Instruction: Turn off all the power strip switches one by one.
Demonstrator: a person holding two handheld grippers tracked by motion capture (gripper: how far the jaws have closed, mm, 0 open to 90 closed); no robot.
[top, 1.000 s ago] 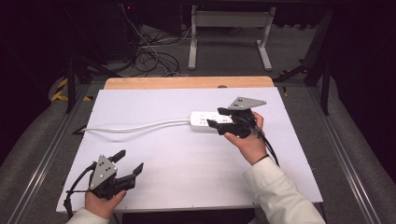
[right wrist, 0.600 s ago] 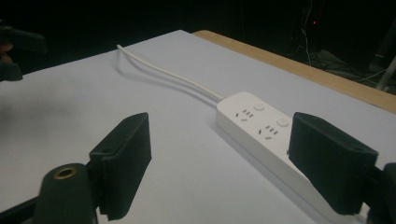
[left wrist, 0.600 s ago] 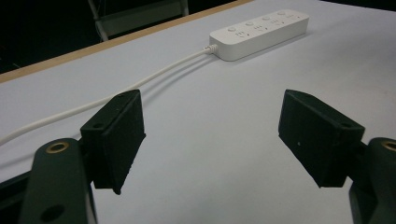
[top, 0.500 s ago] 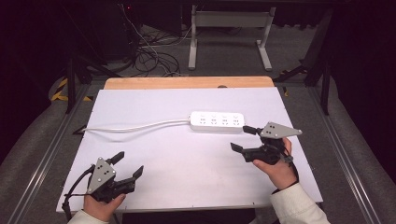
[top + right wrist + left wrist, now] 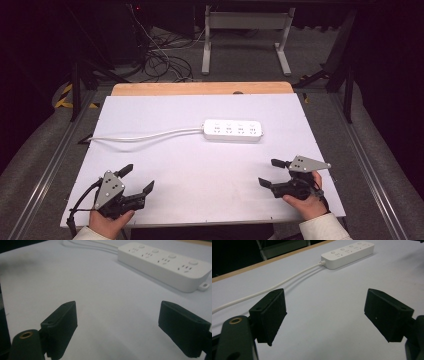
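Observation:
A white power strip [image 5: 233, 130] lies across the middle of the white table [image 5: 200, 170], its white cord [image 5: 145, 135] running off to the left edge. The strip [image 5: 347, 254] shows far ahead in the left gripper view and closer, at the upper right, as the strip [image 5: 165, 263] in the right gripper view. My left gripper [image 5: 137, 178] rests open at the front left with nothing between its jaws. My right gripper [image 5: 271, 173] sits at the front right, well clear of the strip; its jaws have just been opening and stand wide apart, empty.
A wooden strip [image 5: 200, 88] edges the table's far side. Beyond it, on the floor, are tangled cables [image 5: 160, 60] and a metal stand [image 5: 245, 35]. Metal rails [image 5: 55, 165] run along both sides of the table.
My right gripper has left the power strip and moved back toward the front right of the table, its jaws wider now. The left gripper has not moved.

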